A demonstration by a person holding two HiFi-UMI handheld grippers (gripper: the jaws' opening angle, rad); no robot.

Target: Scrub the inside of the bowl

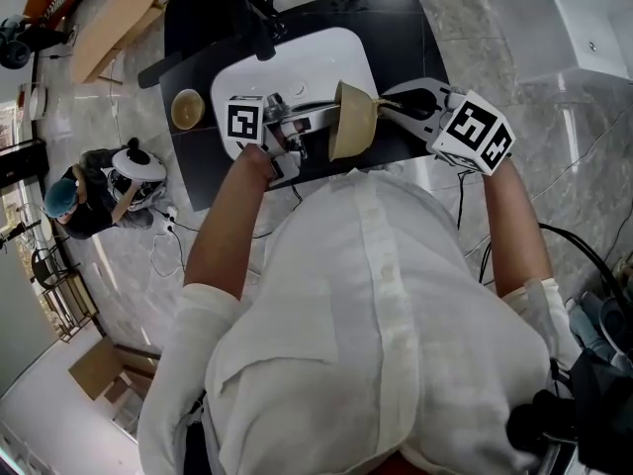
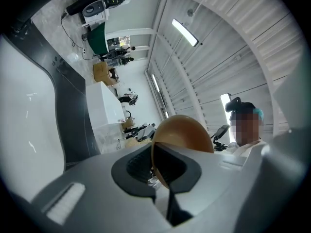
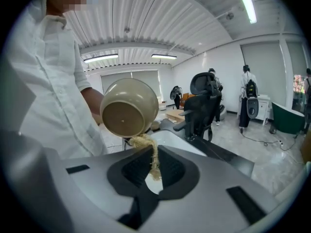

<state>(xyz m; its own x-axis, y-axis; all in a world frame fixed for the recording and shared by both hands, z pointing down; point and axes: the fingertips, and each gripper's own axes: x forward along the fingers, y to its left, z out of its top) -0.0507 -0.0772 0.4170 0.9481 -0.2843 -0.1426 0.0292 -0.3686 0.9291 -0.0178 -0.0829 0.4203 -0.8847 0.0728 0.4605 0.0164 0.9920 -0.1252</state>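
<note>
A tan bowl (image 1: 353,119) hangs on its side over the sink's front edge, its mouth turned left and its base turned right. My left gripper (image 1: 321,122) is shut on the bowl's rim (image 2: 154,152), and the brown outer wall (image 2: 187,132) bulges above the jaws. My right gripper (image 1: 388,105) is shut on a pale fibrous scrubber (image 3: 151,157). The scrubber's tip reaches the bowl's outer wall beside the round base (image 3: 125,116). The bowl's inside is hidden in the right gripper view.
The white sink basin (image 1: 326,52) sits in a black counter (image 1: 420,28), with a dark faucet (image 1: 262,28) at its back. A second small bowl (image 1: 187,109) stands on the counter to the left. An office chair (image 3: 204,101) and several people stand farther off.
</note>
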